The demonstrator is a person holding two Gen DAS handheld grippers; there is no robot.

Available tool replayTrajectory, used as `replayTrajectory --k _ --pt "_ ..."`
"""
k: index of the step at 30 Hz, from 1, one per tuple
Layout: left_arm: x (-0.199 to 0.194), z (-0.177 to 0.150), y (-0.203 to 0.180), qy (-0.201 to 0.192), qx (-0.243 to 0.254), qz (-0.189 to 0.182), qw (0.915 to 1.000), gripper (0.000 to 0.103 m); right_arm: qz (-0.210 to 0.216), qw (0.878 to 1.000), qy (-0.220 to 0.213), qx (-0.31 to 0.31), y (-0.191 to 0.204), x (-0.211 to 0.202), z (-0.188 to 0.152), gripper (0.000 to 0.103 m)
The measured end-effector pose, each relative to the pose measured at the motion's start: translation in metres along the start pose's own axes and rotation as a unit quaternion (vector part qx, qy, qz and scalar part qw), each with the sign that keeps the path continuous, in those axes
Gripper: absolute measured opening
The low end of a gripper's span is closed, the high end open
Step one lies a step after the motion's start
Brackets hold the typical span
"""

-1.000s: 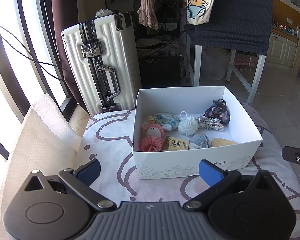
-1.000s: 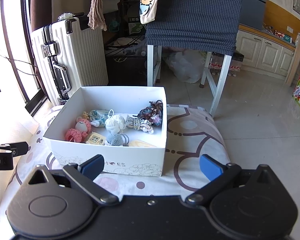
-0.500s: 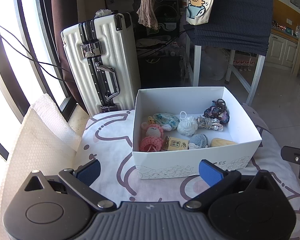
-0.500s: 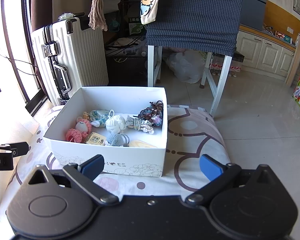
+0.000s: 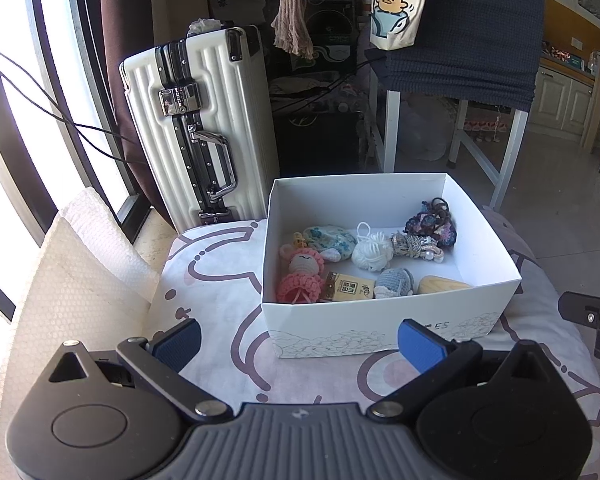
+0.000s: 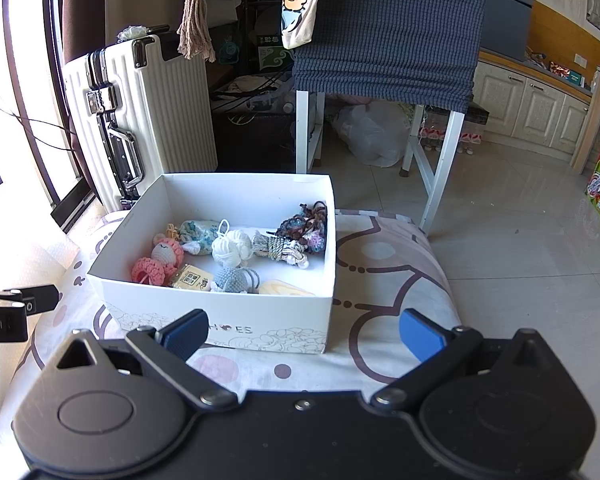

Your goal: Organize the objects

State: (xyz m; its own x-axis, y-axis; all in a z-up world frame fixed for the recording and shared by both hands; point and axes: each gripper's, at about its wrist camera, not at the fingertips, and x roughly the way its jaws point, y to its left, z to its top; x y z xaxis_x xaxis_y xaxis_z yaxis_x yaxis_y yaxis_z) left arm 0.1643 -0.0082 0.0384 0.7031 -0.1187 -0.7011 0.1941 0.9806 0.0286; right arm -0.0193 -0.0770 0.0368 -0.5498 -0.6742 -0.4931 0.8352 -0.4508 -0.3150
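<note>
Through the left wrist camera, the left gripper point(image 5: 298, 342) is hovering with its blue pads spread wide and nothing between them, just short of the white box point(image 5: 384, 320). The box is sitting open-topped on a patterned cushion point(image 5: 220, 280). Inside, a pink crochet doll point(image 5: 302, 272) is lying at the left, a floral pouch point(image 5: 330, 238) behind it, a white yarn ball point(image 5: 372, 252) in the middle, a twisted rope bundle point(image 5: 416, 245) beside that, and a dark knitted tangle point(image 5: 432, 222) filling the far right corner. Along the near wall a small tan card packet point(image 5: 350, 287), a grey crochet piece point(image 5: 394, 282) and a pale wooden piece point(image 5: 440, 284) are lying partly hidden by the rim. A white suitcase point(image 5: 196, 128) is standing behind the cushion. The right gripper's tip is poking in at the right edge, cut off.

Through the right wrist camera, the right gripper point(image 6: 302, 334) is likewise hanging released and empty before the same box point(image 6: 228, 320), whose printed lettering its left pad is partly covering. The doll point(image 6: 158, 262), yarn ball point(image 6: 232, 246) and knitted tangle point(image 6: 306, 222) are showing clearly; the wooden piece point(image 6: 284, 289) is barely peeking above the rim.
</note>
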Motion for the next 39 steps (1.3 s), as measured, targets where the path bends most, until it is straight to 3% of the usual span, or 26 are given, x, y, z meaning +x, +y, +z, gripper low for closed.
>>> replayTrajectory --k 39 --pt "0.0013 -0.0017 0.0022 0.002 -0.001 -0.014 0.9999 0.103 0.000 1.000 0.000 0.000 0.0015 0.0004 -0.0002 0.103"
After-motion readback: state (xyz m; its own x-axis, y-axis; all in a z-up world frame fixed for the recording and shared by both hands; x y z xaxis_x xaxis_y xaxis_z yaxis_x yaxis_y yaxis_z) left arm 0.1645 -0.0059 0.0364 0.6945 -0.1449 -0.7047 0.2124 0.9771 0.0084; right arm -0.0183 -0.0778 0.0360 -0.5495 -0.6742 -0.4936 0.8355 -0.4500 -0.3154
